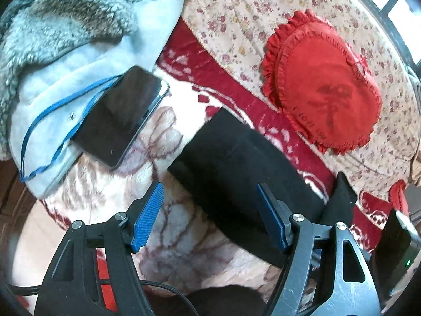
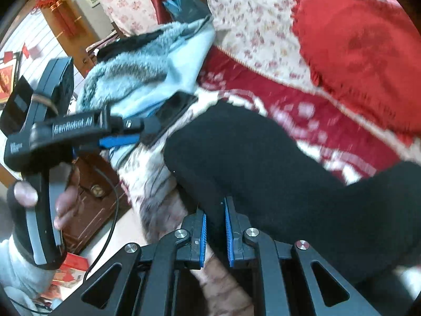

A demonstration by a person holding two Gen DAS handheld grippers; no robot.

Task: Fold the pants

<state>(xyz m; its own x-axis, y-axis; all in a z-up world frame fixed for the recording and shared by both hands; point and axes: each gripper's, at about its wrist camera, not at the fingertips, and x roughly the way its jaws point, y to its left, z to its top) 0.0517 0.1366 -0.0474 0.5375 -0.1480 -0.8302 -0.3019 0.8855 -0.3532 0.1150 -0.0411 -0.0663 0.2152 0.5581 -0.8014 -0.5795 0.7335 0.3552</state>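
The black pants (image 1: 236,163) lie across a red-and-cream patterned blanket (image 1: 181,226). My left gripper (image 1: 210,210) hovers open above their near edge, with nothing between its blue pads (image 1: 147,218). In the right wrist view the pants (image 2: 263,163) bulge up in a thick fold. My right gripper (image 2: 215,229) is shut on the pants, a strip of black fabric pinched between its narrow pads (image 2: 202,237). The left gripper (image 2: 131,134) shows at the left of that view, held by a hand (image 2: 65,202). The view is motion-blurred.
A black phone (image 1: 121,115) rests on a light blue fur-lined jacket (image 1: 79,52) beside the pants, with a blue cord (image 1: 52,110) under it. A red heart-shaped frilled pillow (image 1: 323,84) lies on the floral bedspread (image 1: 250,8). A brown wooden cabinet (image 2: 92,197) stands below the bed edge.
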